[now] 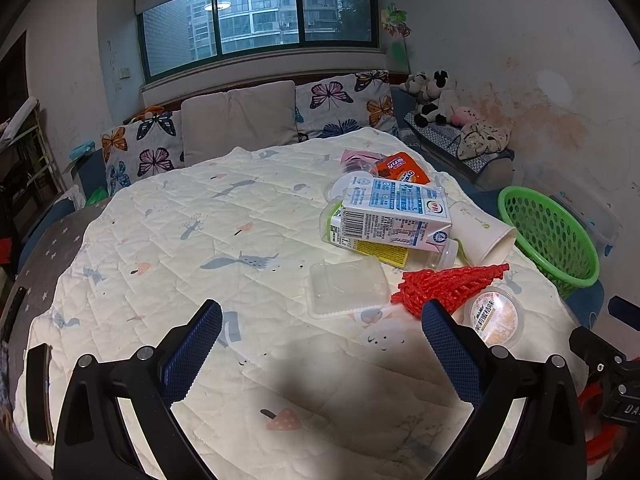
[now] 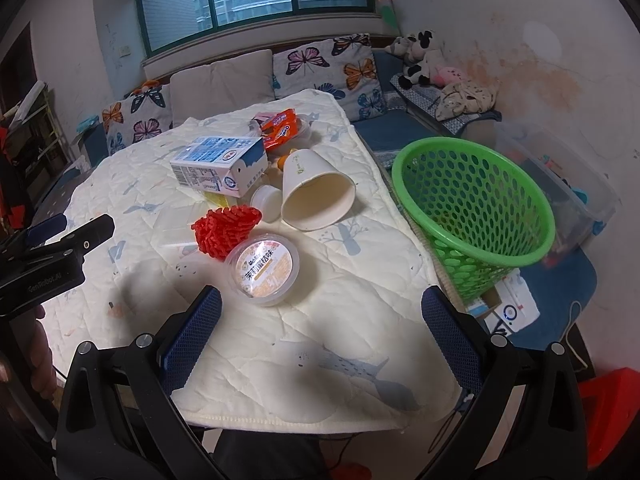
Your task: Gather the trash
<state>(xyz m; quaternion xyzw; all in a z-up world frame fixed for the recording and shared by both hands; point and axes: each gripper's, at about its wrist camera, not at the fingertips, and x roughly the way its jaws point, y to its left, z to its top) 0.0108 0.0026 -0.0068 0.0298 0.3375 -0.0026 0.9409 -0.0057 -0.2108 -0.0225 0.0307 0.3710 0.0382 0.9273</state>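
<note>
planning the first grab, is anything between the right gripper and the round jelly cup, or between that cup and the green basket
Nothing visible blocks either. The right gripper is open, with only bare quilt before the jelly cup. The red foam net and the tipped paper cup lie behind the cup, off the line to the green basket beside the table.

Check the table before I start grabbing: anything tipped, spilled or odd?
Nothing looks spilled. The paper cup lies on its side, mouth toward the camera, and the milk carton lies flat atop a toppled bottle. The green basket tilts beside the table edge and appears empty. Both grippers are open.
</note>
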